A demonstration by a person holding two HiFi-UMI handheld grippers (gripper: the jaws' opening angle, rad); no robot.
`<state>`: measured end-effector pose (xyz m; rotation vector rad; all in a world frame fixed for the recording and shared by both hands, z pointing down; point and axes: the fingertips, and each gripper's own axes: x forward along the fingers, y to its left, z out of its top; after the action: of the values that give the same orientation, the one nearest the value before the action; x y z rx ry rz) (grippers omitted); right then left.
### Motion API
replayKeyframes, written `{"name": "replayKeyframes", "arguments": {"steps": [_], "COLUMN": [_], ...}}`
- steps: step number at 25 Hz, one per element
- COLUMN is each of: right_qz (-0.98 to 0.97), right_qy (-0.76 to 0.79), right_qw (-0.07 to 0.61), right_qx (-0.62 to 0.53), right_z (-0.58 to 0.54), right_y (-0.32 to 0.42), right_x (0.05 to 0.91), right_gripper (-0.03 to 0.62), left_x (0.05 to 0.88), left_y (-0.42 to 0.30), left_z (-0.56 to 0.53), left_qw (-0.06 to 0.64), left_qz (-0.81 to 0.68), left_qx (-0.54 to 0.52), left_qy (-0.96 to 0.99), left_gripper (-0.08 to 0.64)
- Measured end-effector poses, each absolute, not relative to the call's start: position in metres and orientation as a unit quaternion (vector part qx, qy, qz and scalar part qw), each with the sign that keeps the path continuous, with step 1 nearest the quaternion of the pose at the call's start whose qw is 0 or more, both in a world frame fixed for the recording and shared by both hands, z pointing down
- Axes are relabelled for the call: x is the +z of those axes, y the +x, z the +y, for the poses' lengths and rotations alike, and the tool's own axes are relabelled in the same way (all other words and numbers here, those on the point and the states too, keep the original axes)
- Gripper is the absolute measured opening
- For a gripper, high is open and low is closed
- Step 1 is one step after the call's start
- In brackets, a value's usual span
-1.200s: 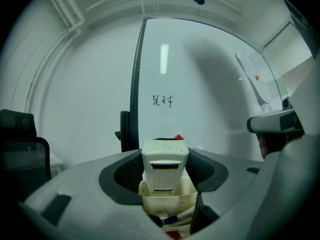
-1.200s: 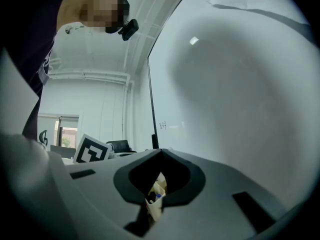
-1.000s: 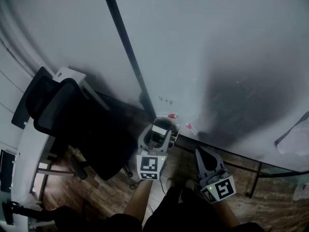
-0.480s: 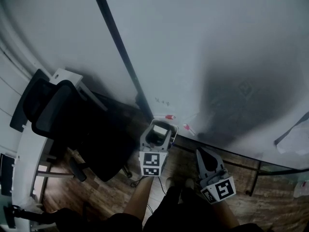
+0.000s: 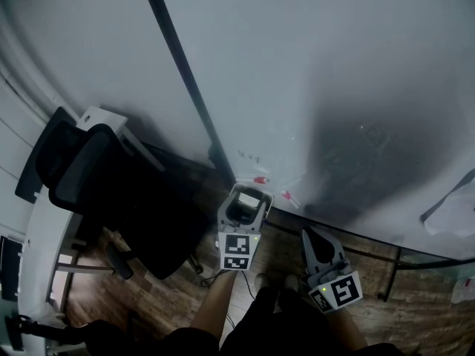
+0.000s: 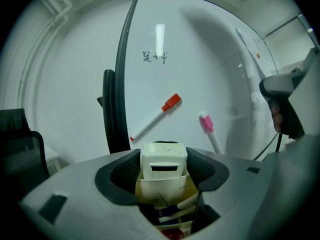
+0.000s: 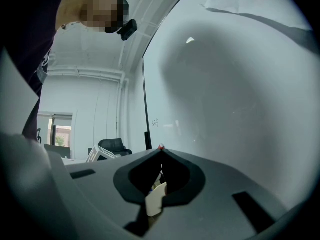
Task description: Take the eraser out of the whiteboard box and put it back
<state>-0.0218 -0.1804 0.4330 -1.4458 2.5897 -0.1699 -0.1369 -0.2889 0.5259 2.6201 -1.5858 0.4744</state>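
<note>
In the left gripper view a white eraser (image 6: 163, 159) stands upright in the top of a cream whiteboard box (image 6: 160, 190) that also holds marker pens. My left gripper (image 6: 163, 168) has its jaws wide apart, one dark pad against each side of the eraser. The head view shows that gripper (image 5: 247, 199) at the foot of the whiteboard with the eraser (image 5: 249, 196) between its fingers. My right gripper (image 5: 312, 236) hangs further right and lower, its jaws meeting at a point with nothing in them. In its own view the tips (image 7: 161, 150) touch.
A red-capped marker (image 6: 161, 110) and a pink-capped marker (image 6: 209, 129) cling to the whiteboard (image 5: 312, 65) just above the box. A black frame post (image 5: 185, 80) runs up the board. A black office chair (image 5: 111, 191) and a white desk edge (image 5: 37, 251) stand at left.
My left gripper has sunk a little with the eraser, bringing it down into the box. The right gripper has stayed where it was.
</note>
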Motion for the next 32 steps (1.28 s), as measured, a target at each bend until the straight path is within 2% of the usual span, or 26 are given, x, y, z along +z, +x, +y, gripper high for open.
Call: {"name": "replayKeyframes", "arguments": {"steps": [5, 20, 22, 24, 26, 29, 32], "right_qz": [0.867, 0.881, 0.885, 0.89, 0.895, 0.902, 0.907], "right_qy": [-0.488, -0.457, -0.446, -0.434, -0.422, -0.405, -0.389], "right_qw": [0.081, 0.118, 0.128, 0.139, 0.143, 0.154, 0.163], "right_qx": [-0.055, -0.037, -0.029, -0.023, -0.013, 0.0, 0.015], "right_z": [-0.179, -0.172, -0.171, -0.167, -0.163, -0.157, -0.149], "right_y": [-0.019, -0.035, -0.041, -0.047, -0.052, -0.061, -0.07], "right_x": [0.434, 0.404, 0.394, 0.384, 0.374, 0.358, 0.345], "right_gripper": [0.003, 0.003, 0.003, 0.003, 0.003, 0.003, 0.003], "left_x": [0.511, 0.396, 0.383, 0.373, 0.363, 0.352, 0.346], "left_y": [-0.139, -0.136, -0.133, -0.132, -0.131, -0.13, -0.132], "left_z": [-0.283, -0.216, -0.2, -0.185, -0.17, -0.153, -0.142], "left_qw": [0.013, -0.047, -0.057, -0.065, -0.074, -0.091, -0.104], "left_qz": [-0.516, -0.526, -0.526, -0.526, -0.527, -0.528, -0.529], "left_qx": [0.133, 0.023, 0.004, -0.009, -0.014, -0.006, -0.004], "left_qy": [0.846, 0.849, 0.849, 0.848, 0.847, 0.844, 0.842], "left_gripper": [0.293, 0.289, 0.245, 0.127, 0.057, 0.015, 0.006]}}
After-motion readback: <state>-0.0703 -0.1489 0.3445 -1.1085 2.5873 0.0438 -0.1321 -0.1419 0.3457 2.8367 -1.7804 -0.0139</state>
